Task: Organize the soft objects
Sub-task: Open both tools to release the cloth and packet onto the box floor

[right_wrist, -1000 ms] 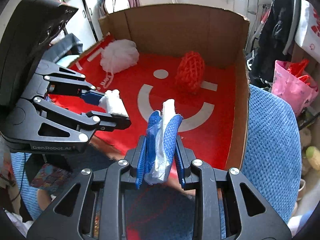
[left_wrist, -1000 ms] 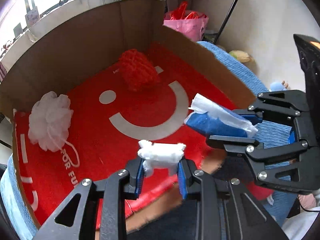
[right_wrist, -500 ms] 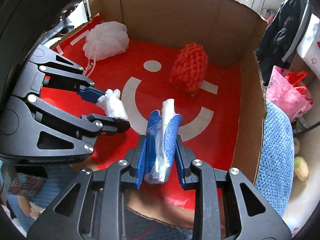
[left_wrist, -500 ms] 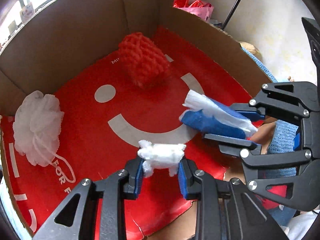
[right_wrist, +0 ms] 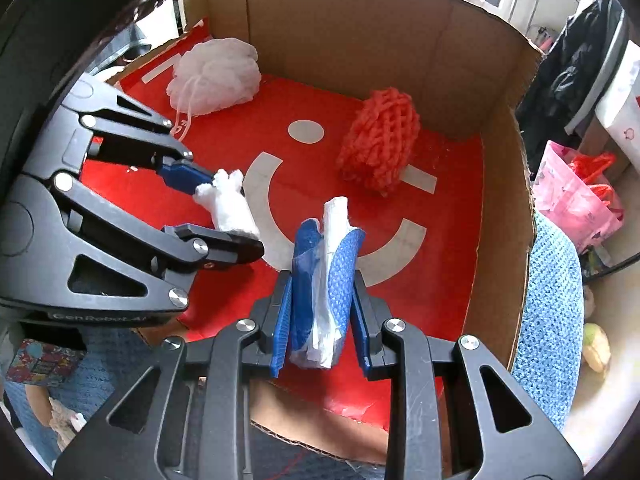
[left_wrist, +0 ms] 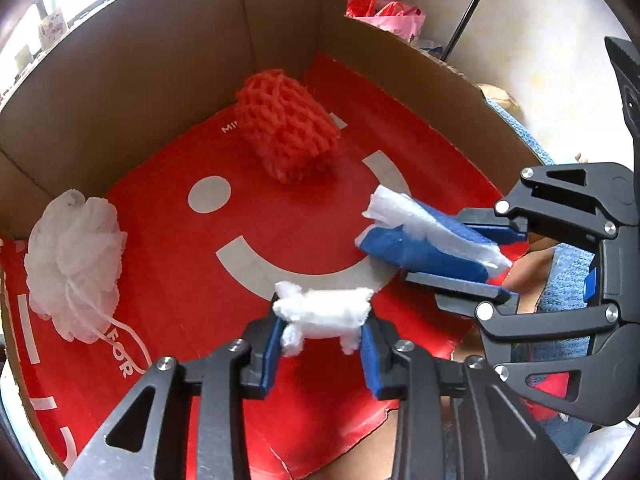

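Observation:
My left gripper [left_wrist: 320, 342] is shut on a small white fluffy wad [left_wrist: 322, 314], held over the front of the red box floor [left_wrist: 180, 280]; the wad also shows in the right wrist view [right_wrist: 230, 210]. My right gripper [right_wrist: 320, 316] is shut on a folded blue and white cloth [right_wrist: 324, 272], just right of the left gripper, also over the box floor; the cloth shows in the left wrist view [left_wrist: 424, 240]. A red knitted mesh bundle [left_wrist: 286, 142] and a white bath pouf [left_wrist: 74, 260] lie inside the box.
The cardboard box has tall brown walls at the back [right_wrist: 360, 40] and right [right_wrist: 502, 220]; its front flap lies flat. It rests on a blue knitted cover [right_wrist: 552, 300]. A pink bag [right_wrist: 576, 196] stands beyond the right wall.
Both grippers have moved forward and lower into the box, each still holding its object. The box contents have not moved.

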The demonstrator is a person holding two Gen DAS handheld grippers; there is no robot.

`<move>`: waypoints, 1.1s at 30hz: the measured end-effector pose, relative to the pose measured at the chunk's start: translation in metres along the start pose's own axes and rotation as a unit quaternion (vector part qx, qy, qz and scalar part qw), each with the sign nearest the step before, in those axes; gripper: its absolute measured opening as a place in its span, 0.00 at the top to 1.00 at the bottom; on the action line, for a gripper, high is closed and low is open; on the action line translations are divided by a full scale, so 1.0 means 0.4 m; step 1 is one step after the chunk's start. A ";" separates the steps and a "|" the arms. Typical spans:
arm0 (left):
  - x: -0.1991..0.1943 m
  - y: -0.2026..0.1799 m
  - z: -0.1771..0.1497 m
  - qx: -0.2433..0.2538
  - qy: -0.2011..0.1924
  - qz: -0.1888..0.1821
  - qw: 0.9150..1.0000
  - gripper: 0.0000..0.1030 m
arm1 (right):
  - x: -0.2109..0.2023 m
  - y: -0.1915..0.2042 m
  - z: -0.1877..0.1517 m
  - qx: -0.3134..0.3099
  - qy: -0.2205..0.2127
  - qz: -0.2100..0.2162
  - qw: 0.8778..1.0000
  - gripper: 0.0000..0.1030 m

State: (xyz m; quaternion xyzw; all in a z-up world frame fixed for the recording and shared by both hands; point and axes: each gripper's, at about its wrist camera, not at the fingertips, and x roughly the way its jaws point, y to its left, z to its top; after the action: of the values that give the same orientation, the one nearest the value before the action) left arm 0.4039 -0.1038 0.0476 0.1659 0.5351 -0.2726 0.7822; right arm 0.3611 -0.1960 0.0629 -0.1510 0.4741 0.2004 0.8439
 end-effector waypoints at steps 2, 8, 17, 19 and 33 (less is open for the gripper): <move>-0.007 0.001 0.004 0.000 0.000 0.000 1.000 0.59 | 0.002 0.004 0.000 -0.004 0.001 -0.003 1.000 0.74; -0.022 -0.004 -0.004 0.005 -0.007 0.008 1.000 0.48 | 0.003 0.010 0.002 -0.012 0.002 -0.007 1.000 0.73; -0.060 0.003 -0.025 0.005 -0.021 0.016 1.000 0.38 | -0.003 0.034 0.002 -0.030 -0.005 -0.020 0.999 0.51; -0.069 0.004 -0.031 0.007 -0.023 0.017 1.000 0.38 | -0.008 0.039 0.003 -0.033 -0.010 -0.030 0.999 0.51; -0.223 0.010 -0.117 -0.019 -0.090 0.037 0.995 0.16 | -0.139 0.034 -0.006 0.004 -0.052 -0.030 0.998 0.39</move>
State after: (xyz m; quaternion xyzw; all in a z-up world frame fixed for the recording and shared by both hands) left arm 0.3466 -0.0528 0.1128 0.1452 0.4614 -0.2472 0.8396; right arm 0.3266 -0.1959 0.1087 -0.1510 0.4254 0.1810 0.8738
